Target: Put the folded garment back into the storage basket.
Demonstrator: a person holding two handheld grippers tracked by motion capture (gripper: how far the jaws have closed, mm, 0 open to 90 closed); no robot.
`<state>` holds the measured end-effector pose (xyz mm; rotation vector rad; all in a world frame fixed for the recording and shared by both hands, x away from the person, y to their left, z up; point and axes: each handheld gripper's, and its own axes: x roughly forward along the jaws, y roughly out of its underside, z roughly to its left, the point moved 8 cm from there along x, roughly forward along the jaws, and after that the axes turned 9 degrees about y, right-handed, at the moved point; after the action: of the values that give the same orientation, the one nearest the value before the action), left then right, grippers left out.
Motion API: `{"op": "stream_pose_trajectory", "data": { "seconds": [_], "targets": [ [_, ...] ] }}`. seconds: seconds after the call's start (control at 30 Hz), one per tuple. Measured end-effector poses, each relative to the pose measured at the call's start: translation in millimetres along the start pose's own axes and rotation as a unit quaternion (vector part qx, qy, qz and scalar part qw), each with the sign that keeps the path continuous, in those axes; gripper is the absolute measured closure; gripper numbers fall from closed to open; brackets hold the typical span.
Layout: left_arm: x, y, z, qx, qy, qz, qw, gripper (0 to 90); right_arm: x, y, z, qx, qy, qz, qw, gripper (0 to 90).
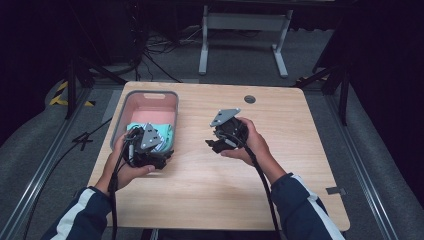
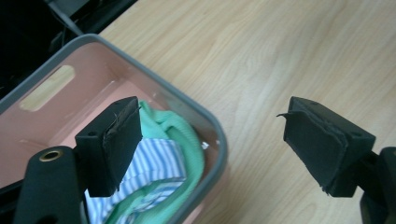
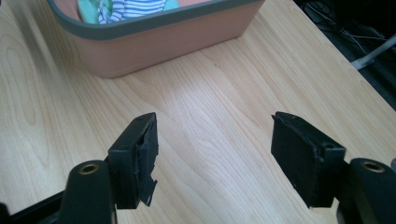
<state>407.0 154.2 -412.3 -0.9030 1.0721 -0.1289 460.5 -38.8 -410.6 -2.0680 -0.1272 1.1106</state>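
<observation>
— Two grippers, both with jaws apart and nothing between them. The left gripper (image 1: 150, 150) hangs over the near corner of the basket (image 1: 172, 107), its pads spread wide: in the left gripper view one pad sits above the clothes, the other above bare wood outside the rim.

— And the right one?

— The right gripper (image 1: 220, 144) is held over the middle of the table (image 1: 280, 150), well apart from the basket, aimed toward nine o'clock in the high view. Its jaws frame plain tabletop, with the basket wall farther off.

— Where is the cloth?

— The folded clothes (image 1: 162, 131), mint green with a blue-and-white striped piece (image 2: 154, 163), lie inside the basket at its near end, at about six o'clock within it. The far half shows bare pink floor.

— Which way does the basket run?

— Its long axis runs from twelve to six o'clock in the high view, away from the person, at the table's left side. The handle slot (image 2: 46, 88) is in the far short wall.
</observation>
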Motion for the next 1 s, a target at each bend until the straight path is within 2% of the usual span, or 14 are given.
{"op": "stream_pose_trajectory", "data": {
  "seconds": [0.07,0.27,0.33,0.4,0.6,0.7,0.87,1.0],
  "targets": [
    [2.0,-1.3,-3.9,0.012,-0.004,0.006,0.9999,17.9,-2.0,4.3,-2.9,0.003,0.002,0.001,1.0,32.1],
    [7.4,-7.9,-20.7,0.025,0.017,-0.005,0.9995,17.9,-8.9,21.9,-7.3,0.004,0.008,0.005,1.0,31.8],
    [8.8,-8.0,-23.4,0.031,0.015,-0.002,0.9994,17.9,-11.4,27.9,-10.2,0.006,0.014,0.005,0.9999,31.0],
    [12.0,-7.1,-27.2,0.032,0.022,-0.002,0.9992,17.7,-14.0,33.3,-12.0,0.005,0.017,0.005,0.9998,30.7],
    [20.1,-0.5,-38.6,0.051,0.031,0.029,0.9978,17.6,-24.1,52.2,-17.4,0.008,0.021,0.008,0.9997,30.2],
    [21.1,-1.2,-41.8,0.054,0.03,0.022,0.9978,18.5,-27.2,59.0,-18.9,0.011,0.025,0.007,0.9996,30.1],
    [25.1,-1.2,-52.3,0.065,0.043,0.014,0.9969,18.4,-32.2,76.3,-20.8,0.011,0.032,0.014,0.9993,29.7],
    [32.8,1.5,-61.0,0.073,0.056,0.021,0.9955,19.1,-37.3,90.3,-22.3,0.013,0.036,0.017,0.9991,29.7]
  ]
}}
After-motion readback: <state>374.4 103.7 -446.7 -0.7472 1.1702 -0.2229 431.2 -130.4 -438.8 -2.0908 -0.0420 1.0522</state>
